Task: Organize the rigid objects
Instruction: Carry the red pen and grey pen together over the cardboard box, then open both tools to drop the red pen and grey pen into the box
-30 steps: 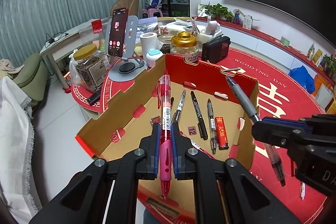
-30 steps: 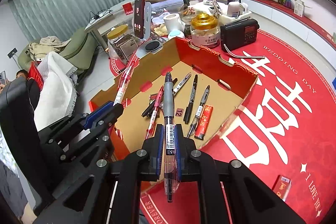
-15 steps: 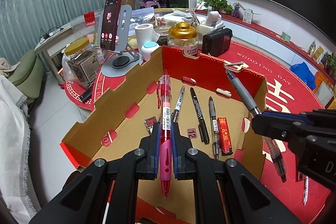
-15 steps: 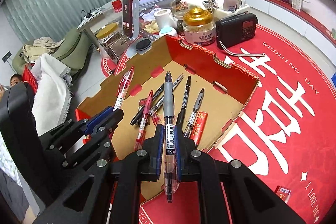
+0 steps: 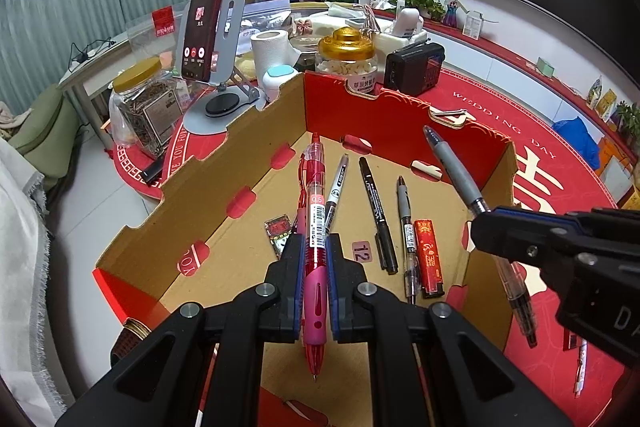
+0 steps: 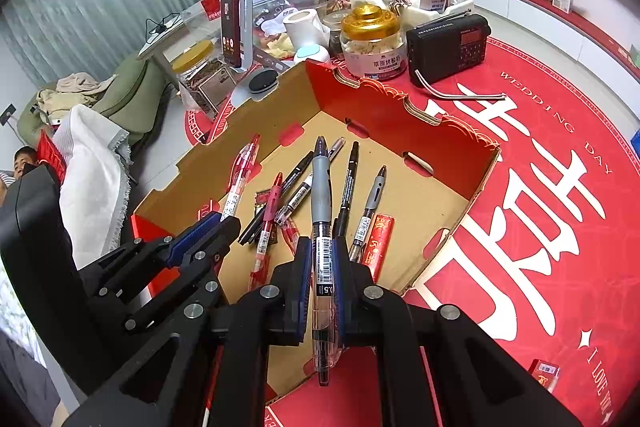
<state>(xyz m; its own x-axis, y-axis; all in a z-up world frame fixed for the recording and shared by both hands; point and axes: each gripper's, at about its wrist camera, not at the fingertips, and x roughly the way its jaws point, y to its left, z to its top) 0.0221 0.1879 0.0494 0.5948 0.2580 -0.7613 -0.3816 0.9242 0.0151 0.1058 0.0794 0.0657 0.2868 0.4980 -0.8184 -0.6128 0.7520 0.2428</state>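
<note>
Left wrist view: left tool (image 5: 313, 269) is clamped on a red pen (image 5: 313, 227), tip toward the camera, held over the box (image 5: 208, 163).
Right tool (image 6: 321, 273): clamped on a grey pen (image 6: 322, 211), over the box's near right edge.
Why held so: likely both pens are about to be dropped in with the rest.
Box contents: several pens (image 5: 376, 215) lying roughly parallel, plus a red lighter (image 5: 428, 259).
Worktop (image 6: 540, 187): red cloth.
</note>
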